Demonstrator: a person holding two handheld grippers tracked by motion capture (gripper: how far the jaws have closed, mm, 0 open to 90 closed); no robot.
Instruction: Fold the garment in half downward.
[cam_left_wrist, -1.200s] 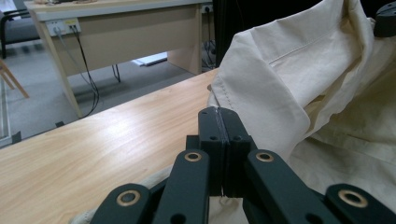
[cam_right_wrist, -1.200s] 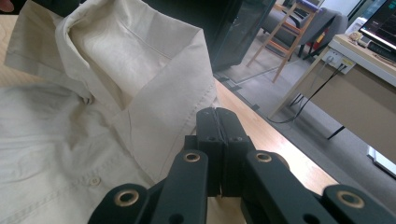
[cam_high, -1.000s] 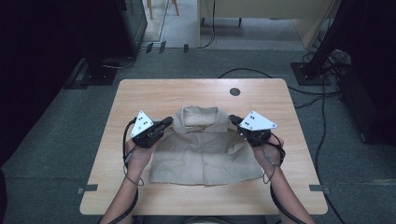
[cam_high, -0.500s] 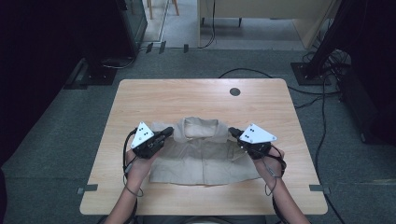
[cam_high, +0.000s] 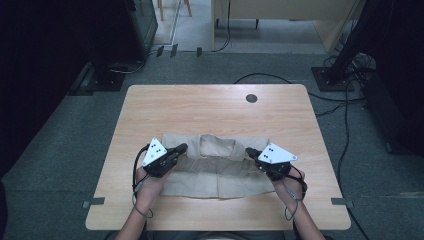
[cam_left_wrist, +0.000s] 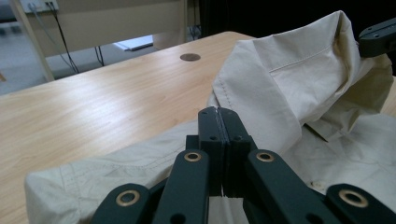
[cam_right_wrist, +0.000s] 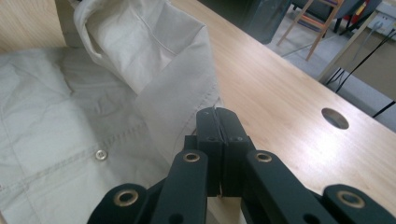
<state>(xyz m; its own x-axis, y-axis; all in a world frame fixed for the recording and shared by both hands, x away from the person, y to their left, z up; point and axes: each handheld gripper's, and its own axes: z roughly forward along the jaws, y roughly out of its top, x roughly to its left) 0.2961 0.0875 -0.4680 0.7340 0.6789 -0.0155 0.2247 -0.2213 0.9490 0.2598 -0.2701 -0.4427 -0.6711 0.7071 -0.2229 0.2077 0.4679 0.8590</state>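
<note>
A beige button-up shirt (cam_high: 215, 172) lies on the wooden table (cam_high: 210, 110), its upper part folded over toward the person. My left gripper (cam_high: 181, 148) is at the shirt's left shoulder and my right gripper (cam_high: 249, 151) at its right shoulder. In the left gripper view the jaws (cam_left_wrist: 218, 113) are shut on a fold of the shirt (cam_left_wrist: 280, 74), which rises from the tips. The right gripper view has the jaws (cam_right_wrist: 217, 112) shut on the cloth (cam_right_wrist: 173, 88) in the same way. A button (cam_right_wrist: 98, 154) lies on the flat layer below.
A round cable hole (cam_high: 251, 98) sits in the far part of the table. Bare wood lies beyond the shirt and to both sides. Cables (cam_high: 345, 125) run over the grey floor at the right. A person's hands come in from the near edge.
Both grippers have come toward the near edge and lower, bringing the shirt's folded upper part with them. The jaws stayed shut.
</note>
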